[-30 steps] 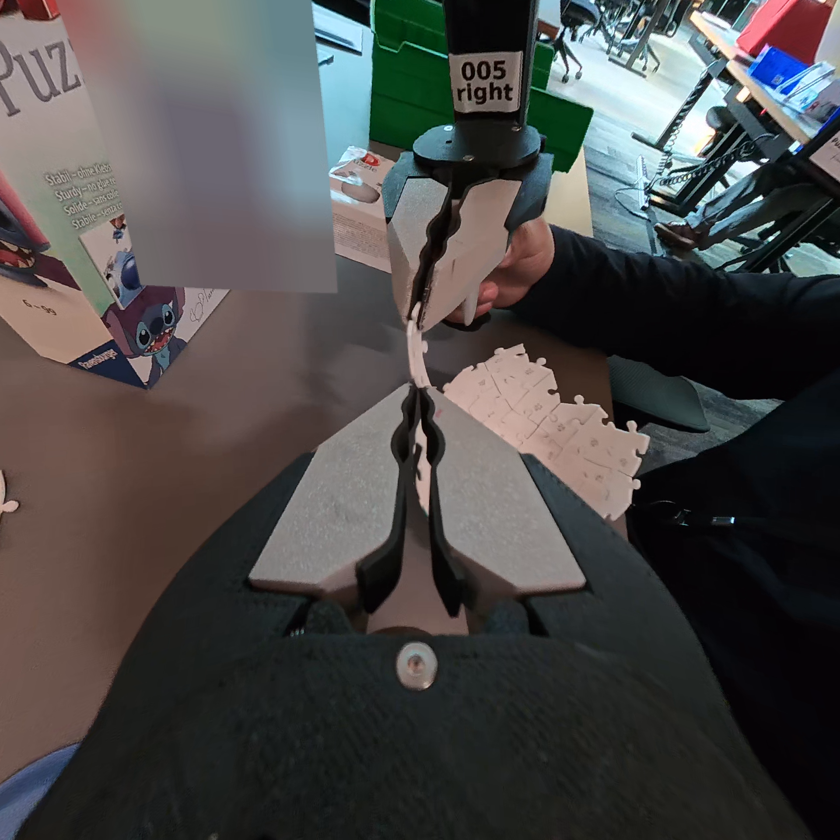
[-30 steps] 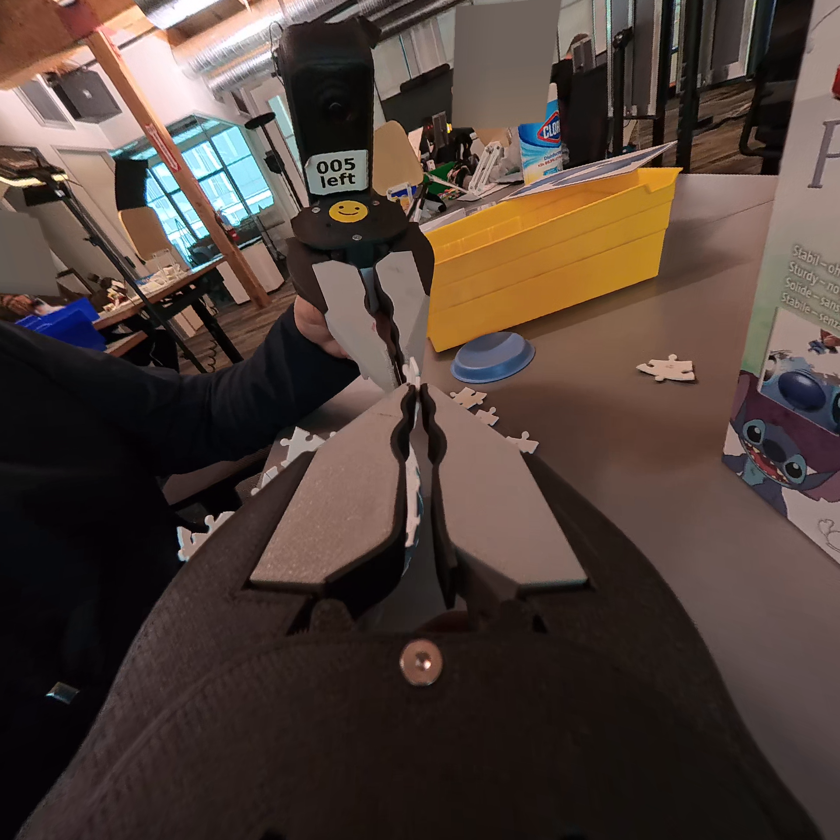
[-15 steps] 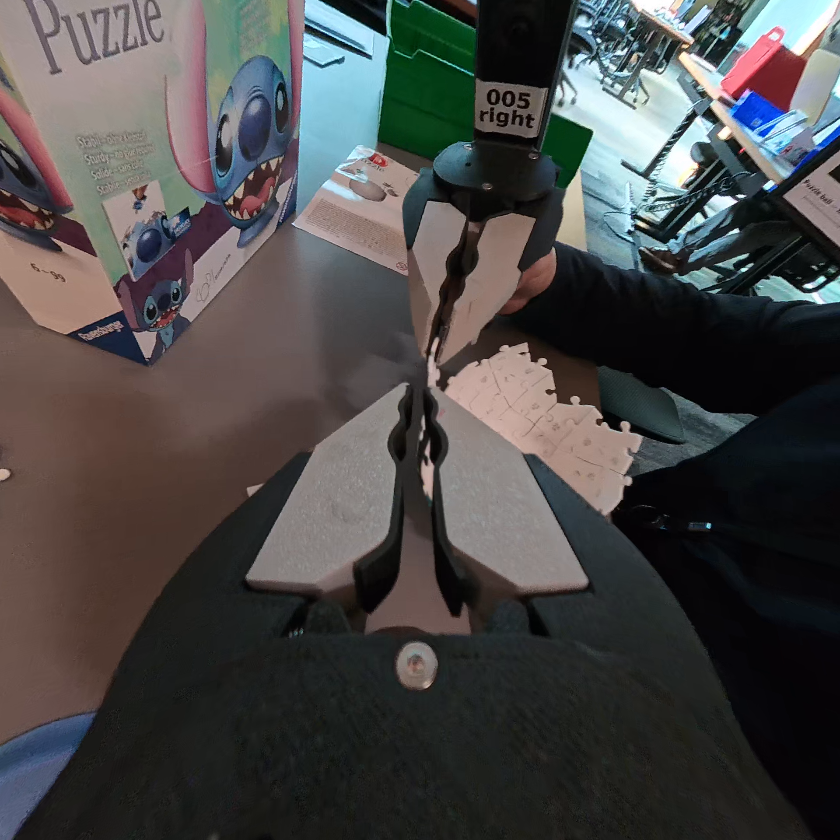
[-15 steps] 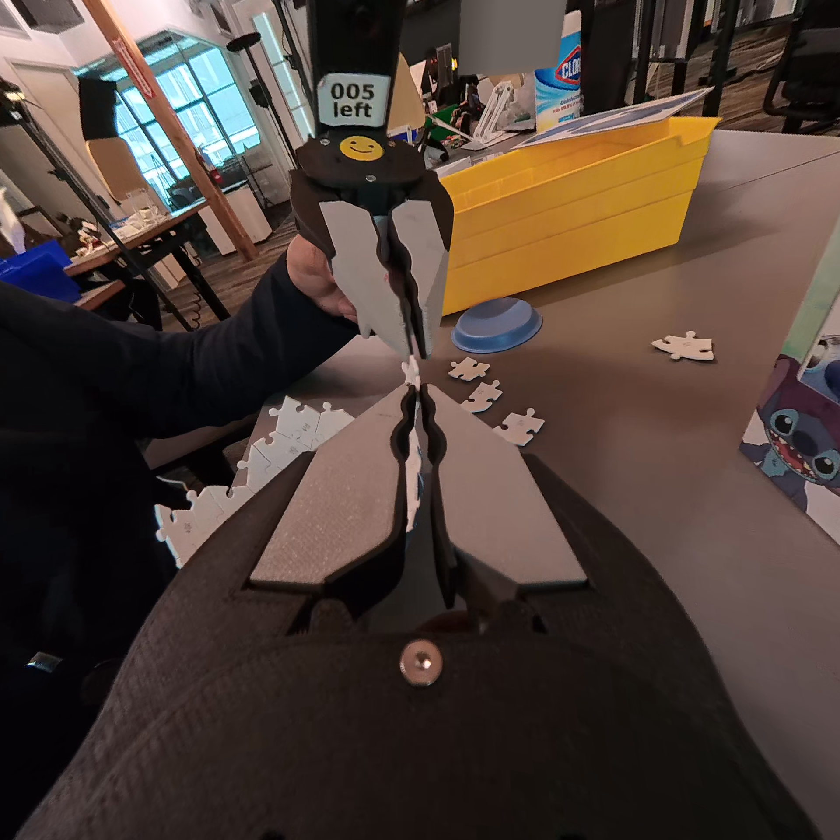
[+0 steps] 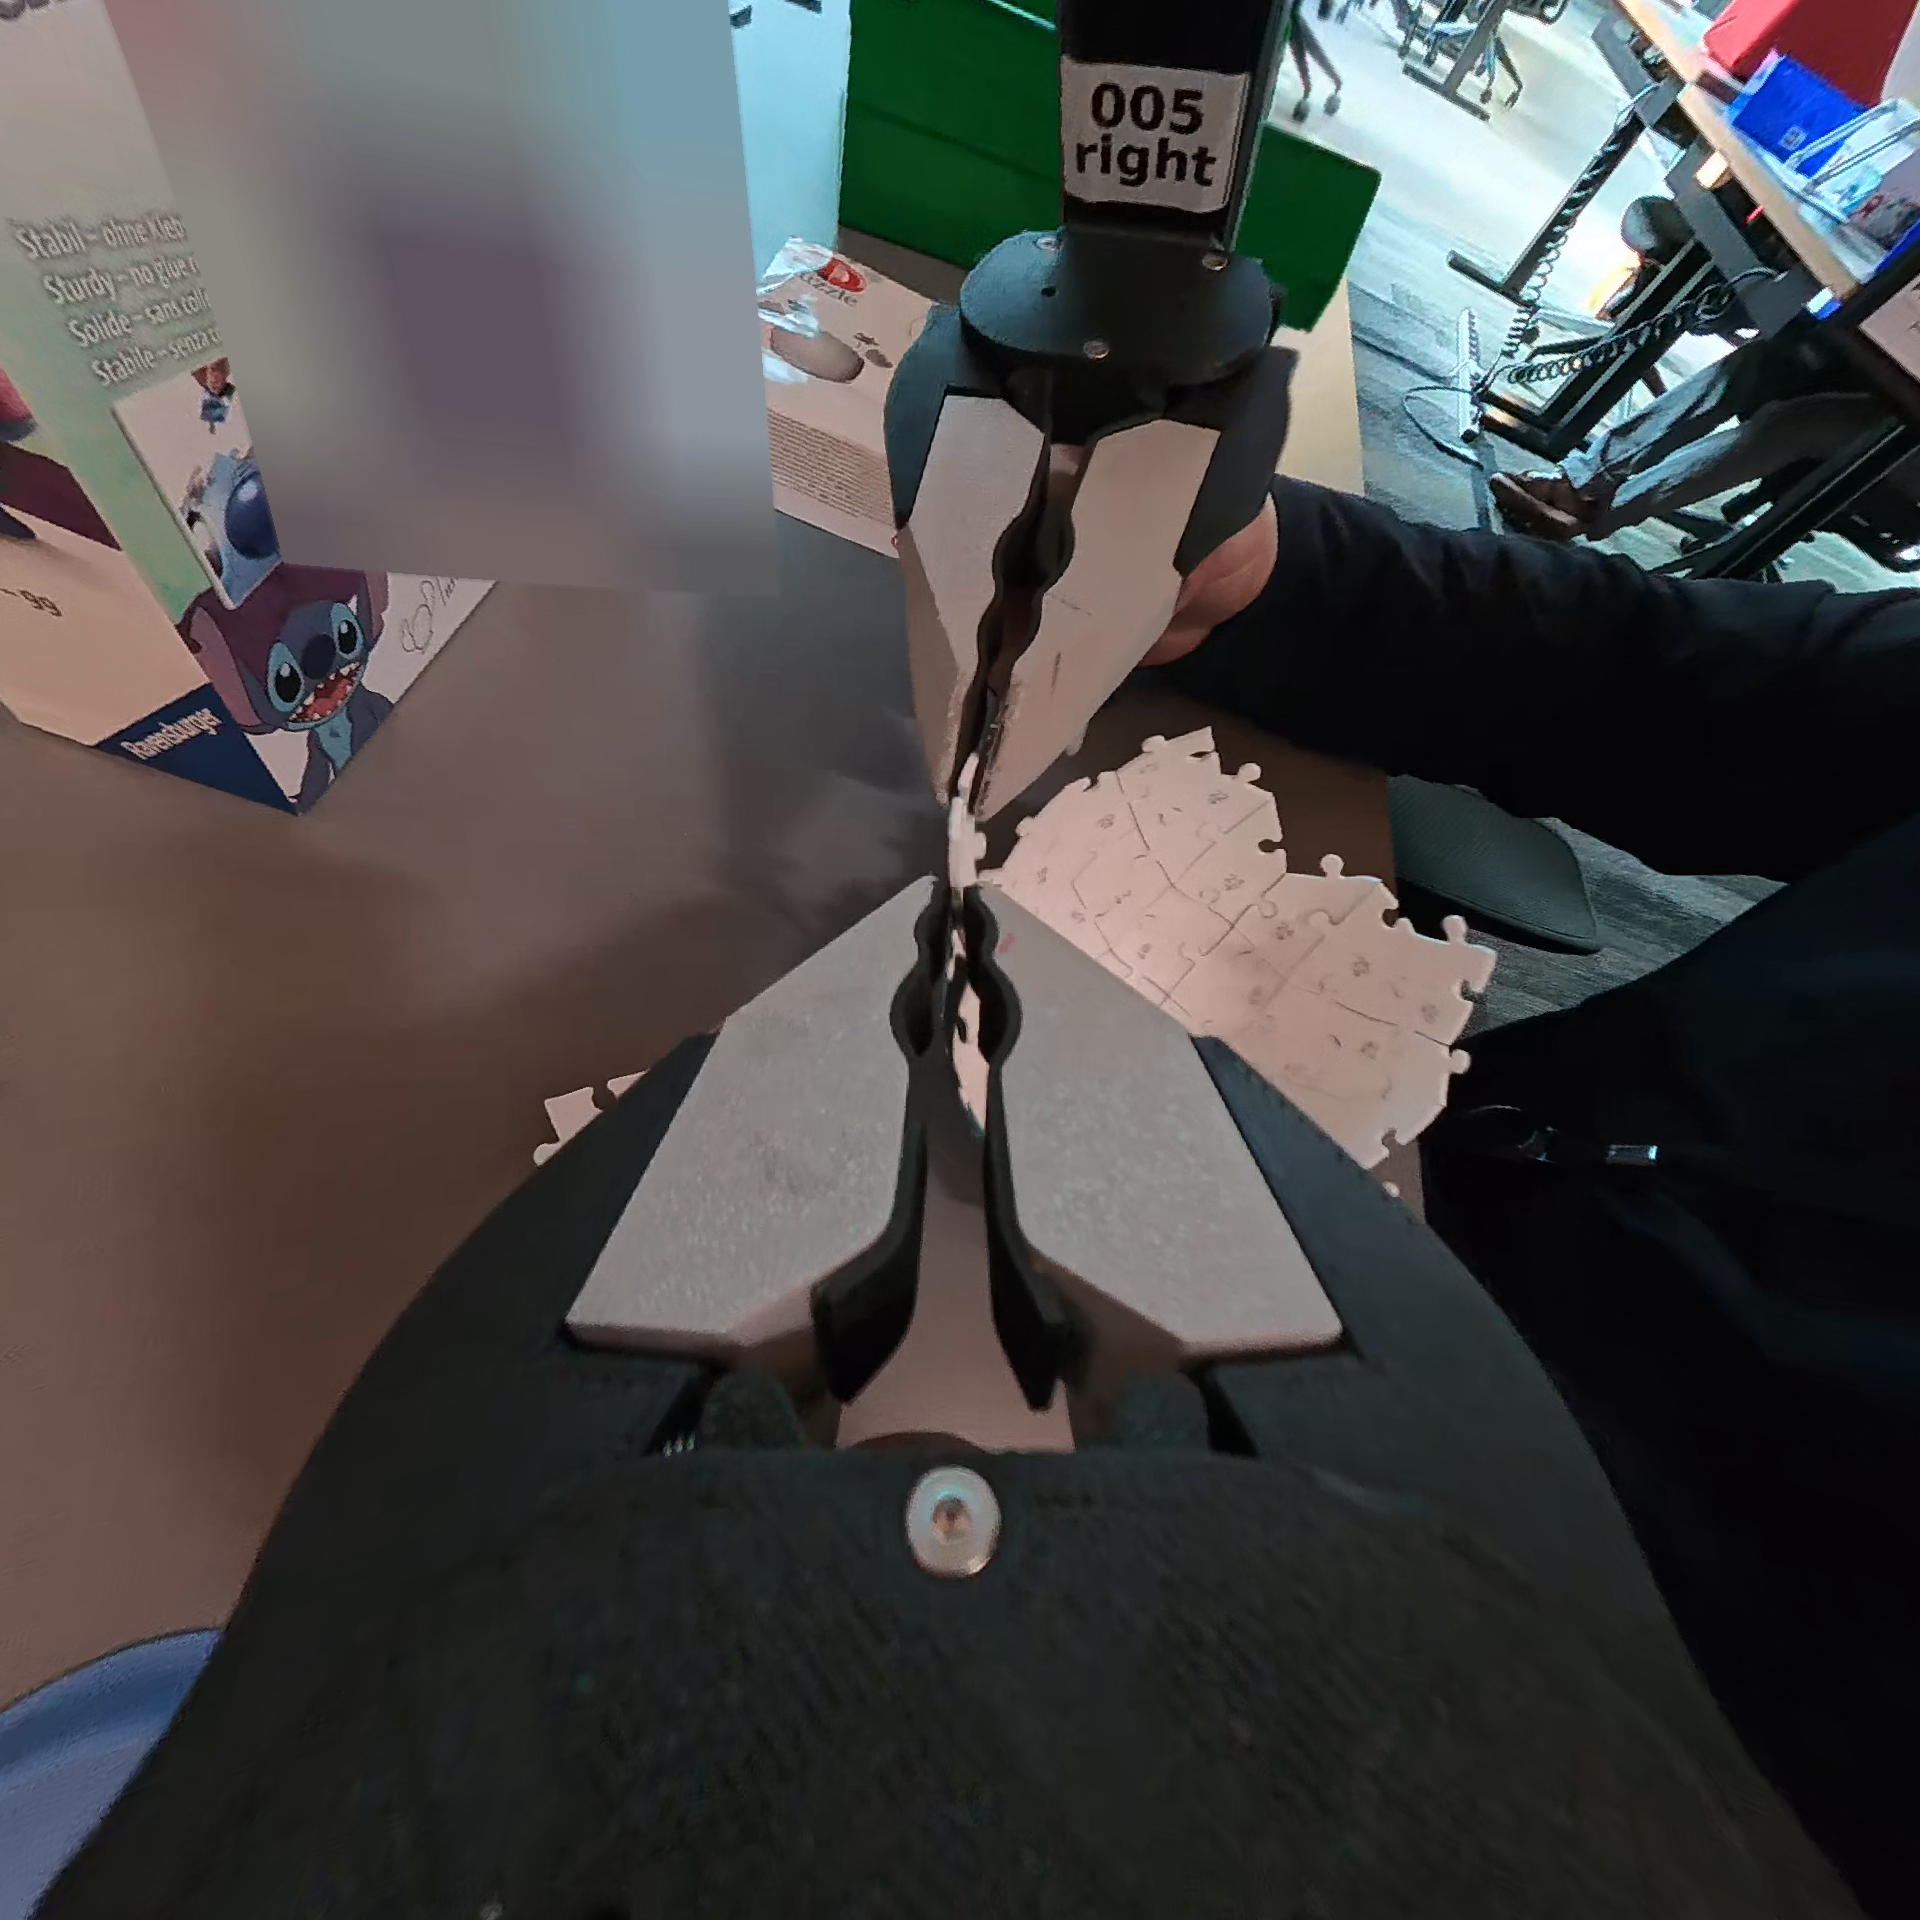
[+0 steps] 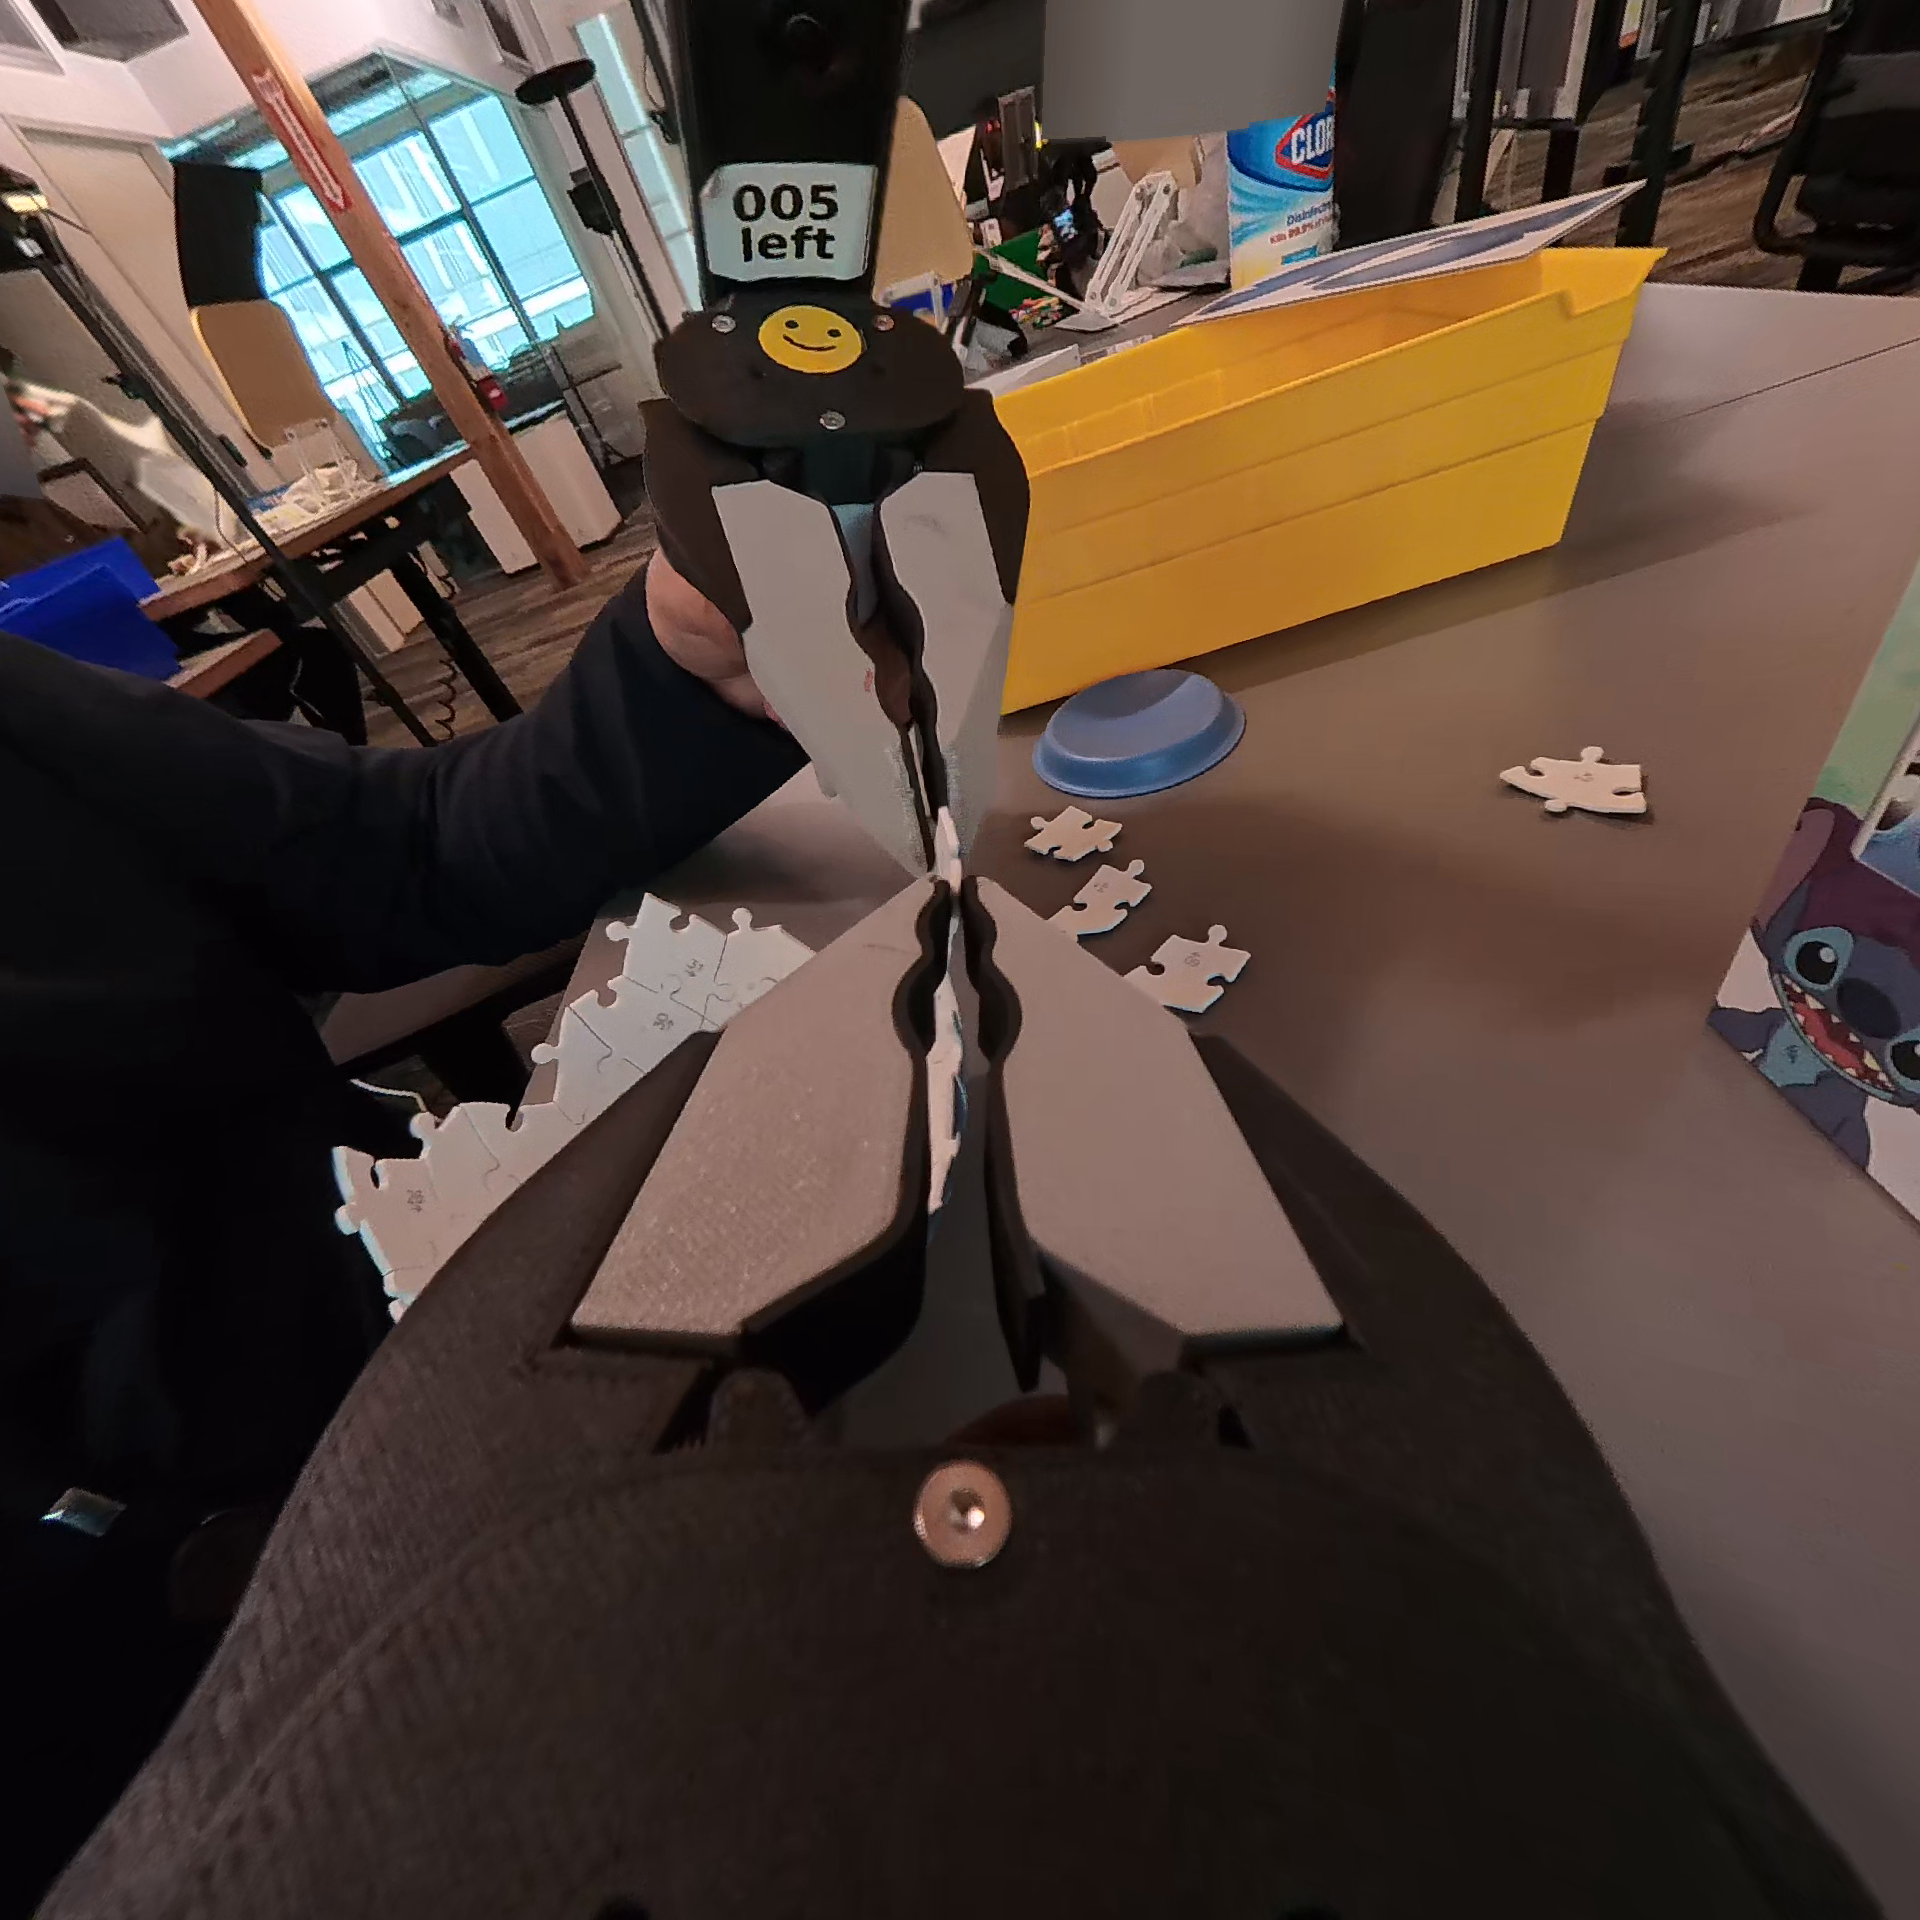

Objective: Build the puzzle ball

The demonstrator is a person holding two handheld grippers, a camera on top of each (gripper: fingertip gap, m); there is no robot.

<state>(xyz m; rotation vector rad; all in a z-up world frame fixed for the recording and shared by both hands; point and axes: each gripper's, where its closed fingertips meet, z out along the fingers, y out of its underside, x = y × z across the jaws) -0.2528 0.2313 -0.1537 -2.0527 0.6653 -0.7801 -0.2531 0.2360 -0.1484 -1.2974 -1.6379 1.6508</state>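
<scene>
Left wrist view has the left gripper (image 5: 954, 904) clenched on a white puzzle piece (image 5: 964, 997) standing on edge between its fingers. Tip to tip with it, the right gripper (image 5: 977, 790) comes down from above, clamped on a second piece (image 5: 966, 831); the two pieces meet edge to edge in the small gap between the tips, held above the grey table (image 5: 364, 1039). Just beyond, at the table's near edge, lies the joined puzzle section (image 5: 1247, 935), face down and flat. A hand (image 5: 1216, 592) in a dark sleeve grips the right tool.

From the right wrist view, the right gripper (image 6: 956, 894) pinches its piece (image 6: 943, 1070), and the left gripper (image 6: 935, 831) meets it from above. Three loose pieces (image 6: 1101, 894) lie just past the tips, with a fourth (image 6: 1574, 779) farther off. A blue dish (image 6: 1138, 732) sits against a yellow bin (image 6: 1299, 499), and the puzzle box (image 6: 1829, 997) stands at the far right.
</scene>
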